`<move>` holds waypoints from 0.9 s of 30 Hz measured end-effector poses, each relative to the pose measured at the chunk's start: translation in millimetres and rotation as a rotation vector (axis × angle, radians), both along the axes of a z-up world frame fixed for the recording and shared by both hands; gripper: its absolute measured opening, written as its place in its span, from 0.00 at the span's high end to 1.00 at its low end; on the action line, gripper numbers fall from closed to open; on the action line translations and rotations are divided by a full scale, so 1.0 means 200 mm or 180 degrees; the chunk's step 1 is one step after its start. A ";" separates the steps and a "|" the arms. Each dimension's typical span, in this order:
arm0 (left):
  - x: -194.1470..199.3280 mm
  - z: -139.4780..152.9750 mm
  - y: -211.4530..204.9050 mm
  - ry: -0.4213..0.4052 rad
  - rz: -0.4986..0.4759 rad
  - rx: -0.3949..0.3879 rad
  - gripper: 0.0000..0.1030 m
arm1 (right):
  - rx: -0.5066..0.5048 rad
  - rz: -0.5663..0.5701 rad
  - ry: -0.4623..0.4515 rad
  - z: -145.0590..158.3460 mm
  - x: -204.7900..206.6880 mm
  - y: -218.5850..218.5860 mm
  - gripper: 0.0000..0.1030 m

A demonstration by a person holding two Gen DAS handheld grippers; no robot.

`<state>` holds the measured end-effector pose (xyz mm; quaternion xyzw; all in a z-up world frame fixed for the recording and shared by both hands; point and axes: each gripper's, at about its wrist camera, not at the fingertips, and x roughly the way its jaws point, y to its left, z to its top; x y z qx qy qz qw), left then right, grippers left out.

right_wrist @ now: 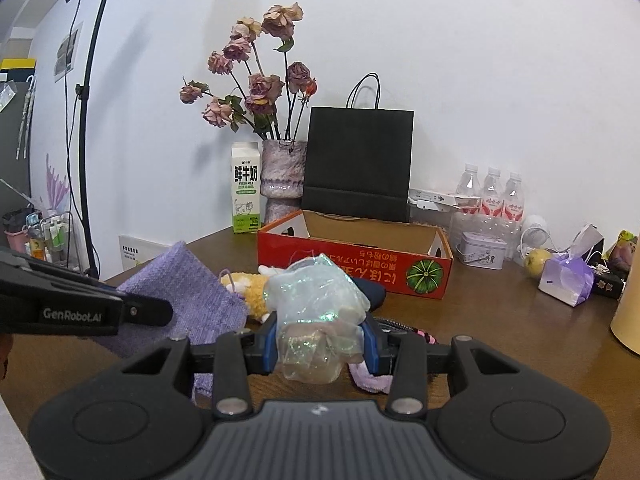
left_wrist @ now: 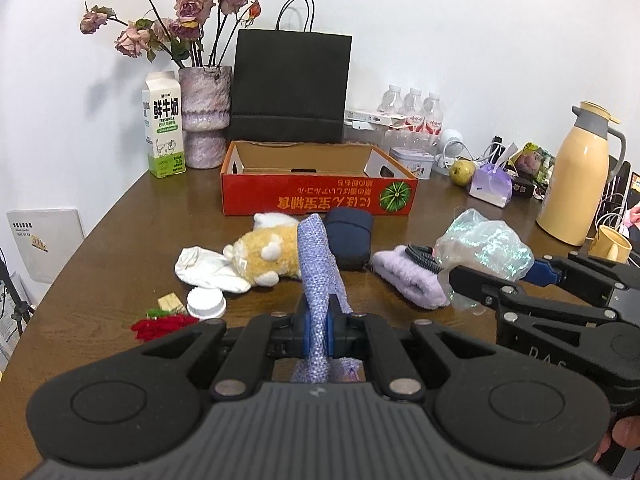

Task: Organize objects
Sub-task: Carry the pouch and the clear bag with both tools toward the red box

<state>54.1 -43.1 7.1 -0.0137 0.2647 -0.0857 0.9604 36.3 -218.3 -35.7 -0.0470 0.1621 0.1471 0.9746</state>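
Observation:
My left gripper (left_wrist: 319, 330) is shut on a purple knitted cloth (left_wrist: 318, 264), held edge-on above the table; in the right wrist view the same cloth (right_wrist: 188, 300) shows as a flat purple panel. My right gripper (right_wrist: 320, 346) is shut on a crinkly iridescent plastic bag (right_wrist: 316, 308), seen from the left as the shiny bag (left_wrist: 486, 248) at the right. The open red cardboard box (left_wrist: 320, 198) stands behind, its rim (right_wrist: 352, 246) facing both grippers. On the table lie a yellow plush toy (left_wrist: 264, 254), a white sock (left_wrist: 208, 270), a dark blue pouch (left_wrist: 352, 236) and a lilac fuzzy item (left_wrist: 412, 280).
A white cap (left_wrist: 206, 303), a small wrapped sweet (left_wrist: 170, 302) and a red knitted piece (left_wrist: 160, 326) lie front left. Milk carton (left_wrist: 164, 128), flower vase (left_wrist: 205, 116) and black paper bag (left_wrist: 290, 88) stand at the back. Water bottles (left_wrist: 414, 110), a pear (left_wrist: 462, 172) and a yellow thermos (left_wrist: 576, 176) crowd the right.

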 end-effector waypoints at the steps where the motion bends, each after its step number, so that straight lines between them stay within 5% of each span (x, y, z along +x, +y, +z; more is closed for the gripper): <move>1: 0.01 0.00 0.00 -0.0001 0.0004 -0.0005 0.92 | -0.0003 0.0004 0.0002 0.00 0.01 0.00 0.62; 27: 0.29 0.15 -0.02 -0.0043 -0.0019 -0.0012 0.92 | 0.0007 0.0056 -0.0006 0.13 0.29 0.03 0.62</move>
